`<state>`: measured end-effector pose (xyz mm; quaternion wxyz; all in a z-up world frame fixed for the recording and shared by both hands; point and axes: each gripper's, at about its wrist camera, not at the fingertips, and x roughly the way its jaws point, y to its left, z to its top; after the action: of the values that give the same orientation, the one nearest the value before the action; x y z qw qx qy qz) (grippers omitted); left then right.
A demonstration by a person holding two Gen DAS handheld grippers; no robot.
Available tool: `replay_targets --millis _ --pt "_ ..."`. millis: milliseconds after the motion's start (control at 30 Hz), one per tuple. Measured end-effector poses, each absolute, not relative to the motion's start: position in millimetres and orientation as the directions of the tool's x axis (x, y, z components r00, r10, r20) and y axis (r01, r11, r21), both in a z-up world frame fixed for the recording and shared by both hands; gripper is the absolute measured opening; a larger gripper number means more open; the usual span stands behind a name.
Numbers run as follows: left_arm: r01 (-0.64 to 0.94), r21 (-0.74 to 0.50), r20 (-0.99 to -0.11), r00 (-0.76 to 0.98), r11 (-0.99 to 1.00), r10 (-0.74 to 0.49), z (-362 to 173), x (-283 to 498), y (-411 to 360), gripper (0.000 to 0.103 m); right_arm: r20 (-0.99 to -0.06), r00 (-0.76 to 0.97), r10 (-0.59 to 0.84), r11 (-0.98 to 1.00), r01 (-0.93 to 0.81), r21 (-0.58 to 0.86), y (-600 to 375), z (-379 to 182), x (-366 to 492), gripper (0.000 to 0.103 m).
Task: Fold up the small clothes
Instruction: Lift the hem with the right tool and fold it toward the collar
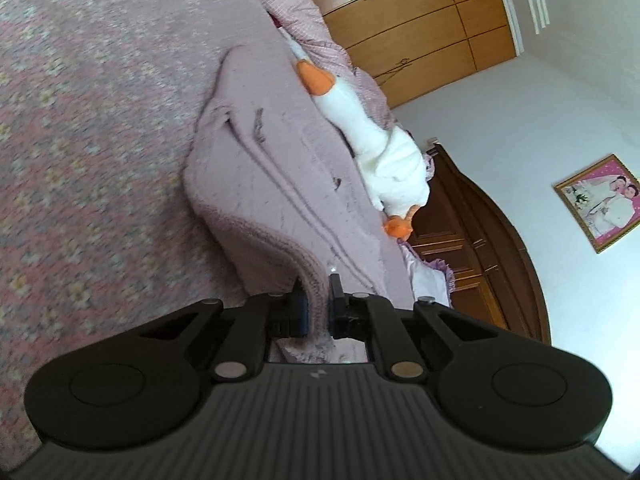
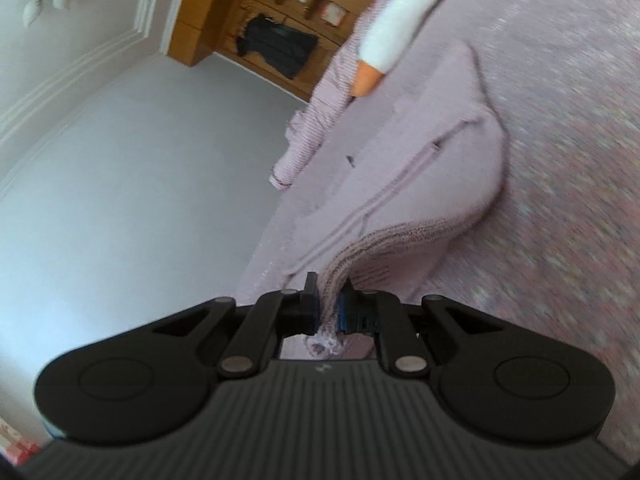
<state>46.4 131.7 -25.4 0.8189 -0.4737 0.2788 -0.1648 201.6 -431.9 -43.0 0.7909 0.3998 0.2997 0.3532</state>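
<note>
A small lilac knitted garment (image 1: 280, 168) with darker seams is lifted off a pink patterned bedspread (image 1: 88, 120). My left gripper (image 1: 318, 300) is shut on one ribbed hem corner of it. In the right wrist view the same garment (image 2: 420, 160) hangs stretched away from the camera, and my right gripper (image 2: 330, 300) is shut on its other ribbed hem corner. The far end of the garment still rests on the bedspread (image 2: 560, 160). Both views are tilted and a little blurred.
A white plush goose (image 1: 380, 148) with orange beak and feet lies along the bed's edge, just behind the garment. Striped pink bedding (image 2: 320, 120) hangs off the side. A wooden wardrobe (image 1: 420, 12), a dark headboard (image 1: 480, 248) and white walls lie beyond.
</note>
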Motion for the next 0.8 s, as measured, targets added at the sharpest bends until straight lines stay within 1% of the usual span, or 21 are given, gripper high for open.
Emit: replay_targets --millis 167,300,667,800 --pt "0.029 -0.868 -0.278 0.799 0.497 -0.533 -12 59 136 0.009 -0.14 0.558 0.818 0.412 -0.399 0.819 -419 -27 217 0.012" --pt "0.048 -0.865 -0.262 0.805 0.499 -0.532 0 73 138 0.009 -0.118 0.555 0.823 0.409 -0.437 0.801 -412 -15 229 0.012" --pt "0.134 -0.855 -0.183 0.827 0.502 -0.532 38 106 137 0.009 -0.069 0.597 0.799 0.422 -0.476 0.771 -405 15 260 0.012" --pt "0.165 -0.839 -0.167 0.828 0.518 -0.536 56 122 136 0.009 -0.053 0.601 0.798 0.423 -0.496 0.758 -401 26 273 0.012"
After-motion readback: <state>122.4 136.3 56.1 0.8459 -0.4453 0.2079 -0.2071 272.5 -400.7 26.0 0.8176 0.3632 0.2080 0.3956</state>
